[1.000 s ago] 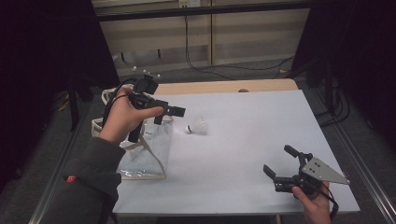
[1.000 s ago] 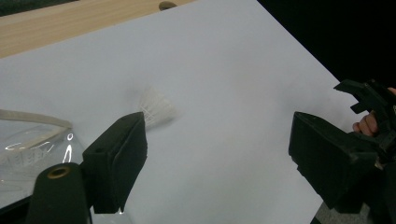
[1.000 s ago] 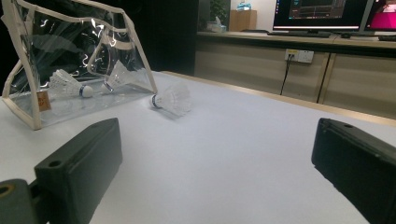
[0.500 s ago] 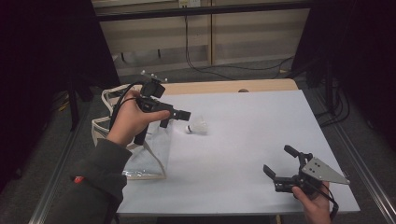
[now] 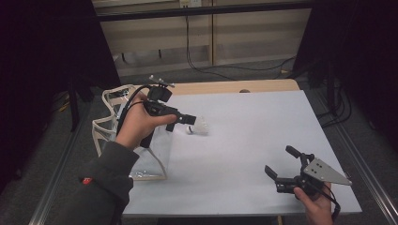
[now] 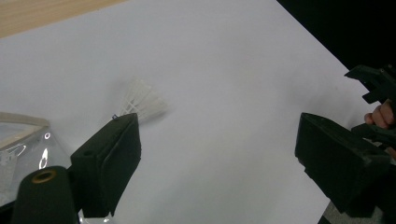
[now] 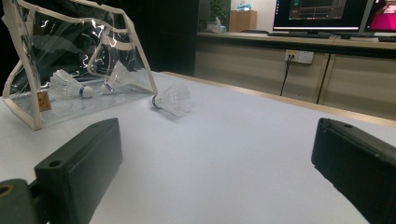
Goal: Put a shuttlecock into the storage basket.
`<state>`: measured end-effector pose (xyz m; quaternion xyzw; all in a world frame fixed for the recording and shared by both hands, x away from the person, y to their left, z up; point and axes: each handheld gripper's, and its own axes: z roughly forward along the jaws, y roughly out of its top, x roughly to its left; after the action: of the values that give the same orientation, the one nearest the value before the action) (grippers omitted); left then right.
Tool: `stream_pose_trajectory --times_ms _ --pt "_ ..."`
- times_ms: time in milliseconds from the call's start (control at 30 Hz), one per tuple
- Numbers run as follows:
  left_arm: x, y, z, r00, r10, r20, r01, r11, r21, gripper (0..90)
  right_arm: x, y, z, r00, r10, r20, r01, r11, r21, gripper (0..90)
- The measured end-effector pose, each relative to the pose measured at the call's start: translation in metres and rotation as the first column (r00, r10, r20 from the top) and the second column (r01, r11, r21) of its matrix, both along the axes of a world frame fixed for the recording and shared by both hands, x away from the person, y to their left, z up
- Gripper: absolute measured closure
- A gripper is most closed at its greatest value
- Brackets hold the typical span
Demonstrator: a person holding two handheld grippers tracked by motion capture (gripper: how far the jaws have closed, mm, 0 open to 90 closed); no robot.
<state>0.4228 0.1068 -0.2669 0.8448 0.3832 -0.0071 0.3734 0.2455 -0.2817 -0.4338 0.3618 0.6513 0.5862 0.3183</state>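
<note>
White-topped counter [image 5: 244, 140] with light wooden far edge. Black cables [image 5: 197, 56] hang against beige panel wall behind. Two lit computer monitors [image 7: 322, 14] on a far desk; white wall socket [image 7: 300, 56] below.

The high view looks forward and down on my white table [image 5: 244, 140] from above my side. My left gripper view sits close over the table's 10 o'clock area, angled down; my right gripper view skims low from 5 o'clock. All share the shuttlecock [image 5: 199, 126] [image 6: 140, 100] [image 7: 173, 99].
</note>
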Motion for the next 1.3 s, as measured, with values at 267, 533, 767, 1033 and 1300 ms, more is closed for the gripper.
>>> stream_pose_trajectory --times_ms 267,533,767,1033,1300 --pt "0.001 -0.007 -0.010 1.0000 0.006 0.001 -0.006 0.9999 0.009 12.5 0.000 0.000 0.000 1.0000 0.001 0.002 -0.001 1.000 -0.001 1.8" --pt "0.002 -0.016 -0.019 1.0000 0.001 0.003 -0.001 0.9996 0.030 11.3 0.000 0.000 0.001 1.0000 0.002 0.004 -0.002 1.000 -0.001 1.8" --pt "0.003 -0.022 -0.026 1.0000 0.008 0.003 -0.008 0.9995 0.030 9.7 0.000 0.000 0.001 1.0000 0.002 0.003 -0.002 1.000 0.001 1.8" --pt "0.006 -0.026 -0.036 0.9997 0.023 -0.001 -0.023 0.9991 0.036 7.8 0.000 -0.001 0.001 1.0000 -0.002 0.003 0.002 1.000 0.002 1.8" --pt "0.009 -0.027 -0.045 0.9995 0.030 0.001 -0.030 0.9981 0.054 5.3 0.000 -0.001 0.001 1.0000 0.000 0.003 0.000 1.000 0.003 1.8"
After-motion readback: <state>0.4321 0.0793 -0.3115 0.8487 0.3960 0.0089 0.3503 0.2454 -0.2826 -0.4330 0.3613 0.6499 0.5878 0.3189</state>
